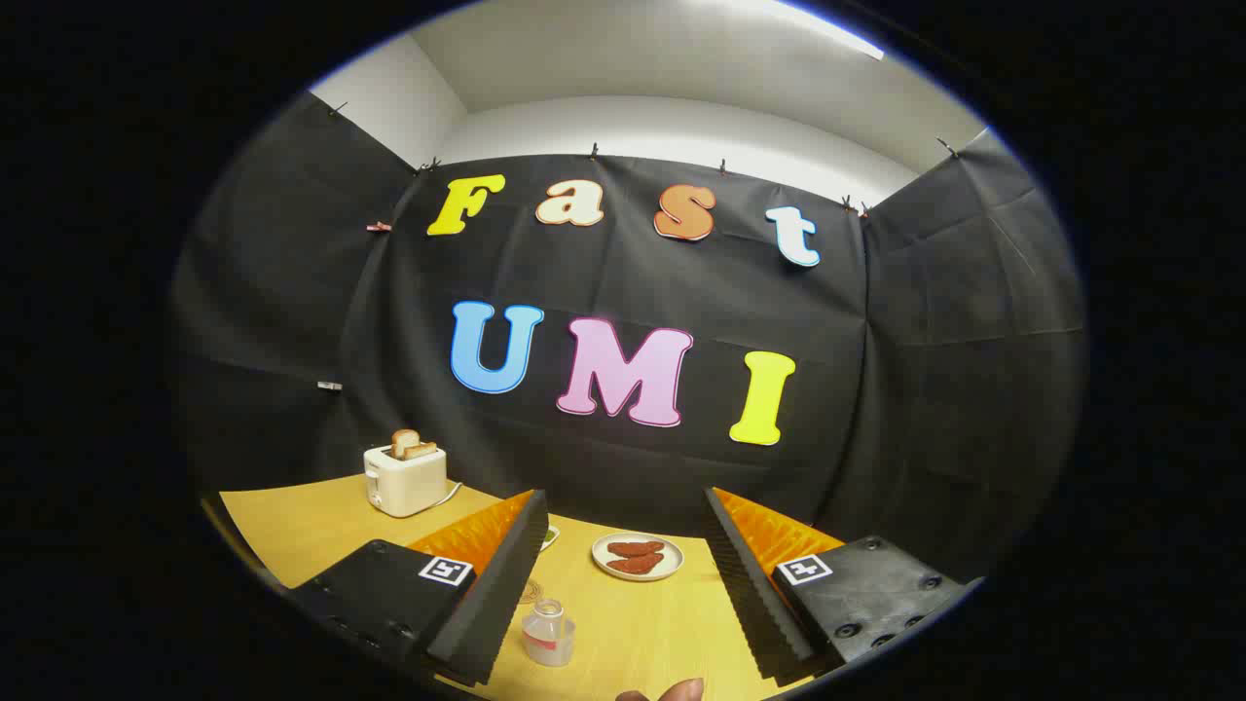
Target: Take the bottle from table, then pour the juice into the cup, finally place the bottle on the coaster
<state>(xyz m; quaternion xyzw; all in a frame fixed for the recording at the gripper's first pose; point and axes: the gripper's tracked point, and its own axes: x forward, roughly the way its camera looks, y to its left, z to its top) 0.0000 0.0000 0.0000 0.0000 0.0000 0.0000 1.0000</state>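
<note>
A small clear plastic bottle (547,631) with a pale label and no cap stands upright on the yellow table (642,623), low between my two fingers, nearer the left finger (492,589). My gripper (623,565) is open, held above the table with nothing between its fingers. Part of a round woven coaster (531,590) peeks out beside the left finger, just beyond the bottle. The cup is hidden from me.
A white plate (638,557) with reddish-brown food lies ahead between the fingers. A cream toaster (404,477) holding toast stands at the far left of the table. A fingertip (672,692) of a person's hand shows at the near table edge.
</note>
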